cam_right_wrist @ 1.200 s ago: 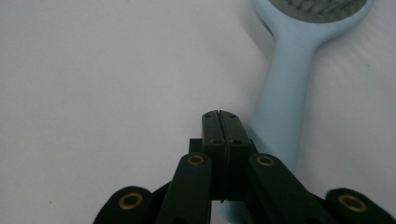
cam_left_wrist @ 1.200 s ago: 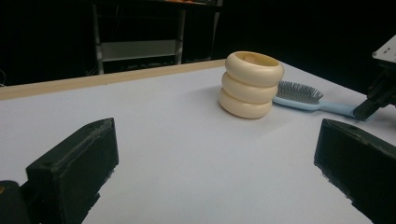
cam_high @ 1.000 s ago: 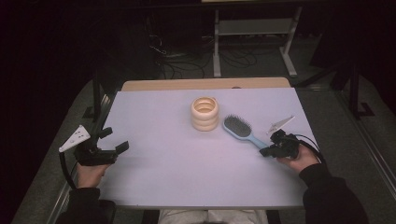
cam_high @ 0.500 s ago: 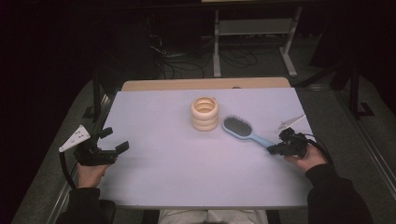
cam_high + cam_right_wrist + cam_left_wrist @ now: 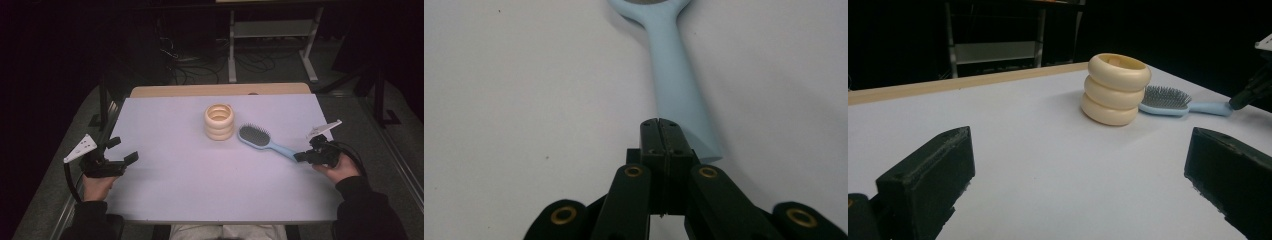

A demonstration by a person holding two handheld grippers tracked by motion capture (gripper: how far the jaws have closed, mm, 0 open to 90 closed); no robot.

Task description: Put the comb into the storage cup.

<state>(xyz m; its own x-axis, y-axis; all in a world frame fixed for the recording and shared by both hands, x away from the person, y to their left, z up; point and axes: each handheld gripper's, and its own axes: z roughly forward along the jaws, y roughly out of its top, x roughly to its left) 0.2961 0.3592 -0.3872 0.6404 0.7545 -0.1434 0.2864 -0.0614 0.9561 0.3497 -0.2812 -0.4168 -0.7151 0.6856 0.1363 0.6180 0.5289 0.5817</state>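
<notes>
A light blue hairbrush [image 5: 265,142] lies bristles up on the white table [image 5: 200,190], its handle pointing right and toward me. My right gripper [image 5: 300,157] is at the tip of that handle, and the right gripper view shows its jaws pressed together [image 5: 659,125] with nothing between them, the handle [image 5: 676,85] running just beside them. A cream holder made of three stacked rings [image 5: 219,121] stands left of the brush head [image 5: 1164,96]. My left gripper [image 5: 123,150] hovers open at the table's left edge, far from both objects [image 5: 1078,165].
A wooden strip [image 5: 220,90] runs along the table's far edge. Beyond it, dark floor with cables and a metal stand [image 5: 270,35]. Wide bare tabletop lies between the two grippers and in front of the ring holder.
My right gripper has slid to the right, from over the brush handle out to its tip. The brush shifted slightly right. The left gripper has stayed put.
</notes>
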